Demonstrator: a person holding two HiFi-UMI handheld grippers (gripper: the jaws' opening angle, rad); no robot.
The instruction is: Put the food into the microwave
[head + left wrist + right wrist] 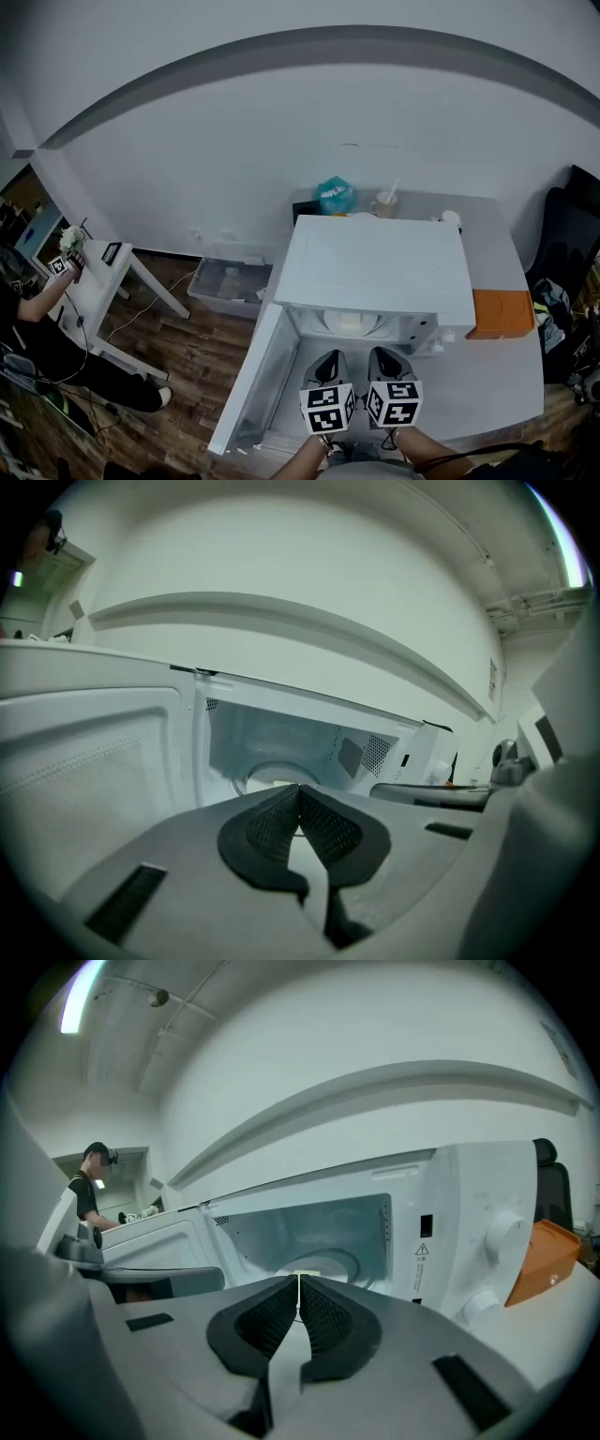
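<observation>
Both claws first. Left claw (299, 797): ribbed pads pressed together, nothing between them. Right claw (298, 1283): same, tips meeting, empty. They sit side by side just in front of the mouth of the microwave (375, 267), which stands on the grey table (487, 375).

Door (246, 384) is swung wide open to my left. Food (351, 322): a pale, low item lying on the round tray (352, 1262) inside the cavity (too washed out to say what kind).

Judgement: loading looks done and closing the door is the step in hand. Next move calls for the left claw to go round to the door's outer face and push it shut. Closed pads should do for pushing. Both claws seem to lie in the door's sweep, so the right one must clear out first.
</observation>
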